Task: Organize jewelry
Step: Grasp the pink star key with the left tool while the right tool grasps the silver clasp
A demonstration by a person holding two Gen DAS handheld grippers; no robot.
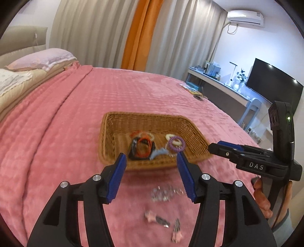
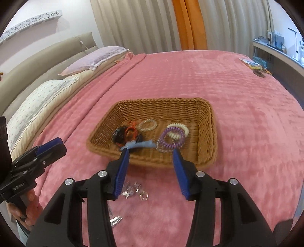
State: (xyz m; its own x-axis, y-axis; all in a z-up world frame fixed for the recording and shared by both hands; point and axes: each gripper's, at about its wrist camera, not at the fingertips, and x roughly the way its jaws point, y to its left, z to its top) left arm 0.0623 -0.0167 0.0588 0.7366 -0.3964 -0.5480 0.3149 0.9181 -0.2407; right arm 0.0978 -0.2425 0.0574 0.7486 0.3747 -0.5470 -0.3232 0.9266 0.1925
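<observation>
Only the left wrist view shows the air conditioner (image 1: 245, 17) and television (image 1: 273, 85).

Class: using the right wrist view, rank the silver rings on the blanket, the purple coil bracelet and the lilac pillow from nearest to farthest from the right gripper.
From the right gripper:
1. Silver rings, on the blanket beneath its fingers.
2. Purple coil bracelet, inside the basket.
3. Lilac pillow, far left at the headboard.

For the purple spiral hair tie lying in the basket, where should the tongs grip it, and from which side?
Probably from above: grip the purple spiral hair tie across its near arc. It lies flat on the basket floor, overlapping a cream tie at its far edge, so the near coil is freer.
</observation>
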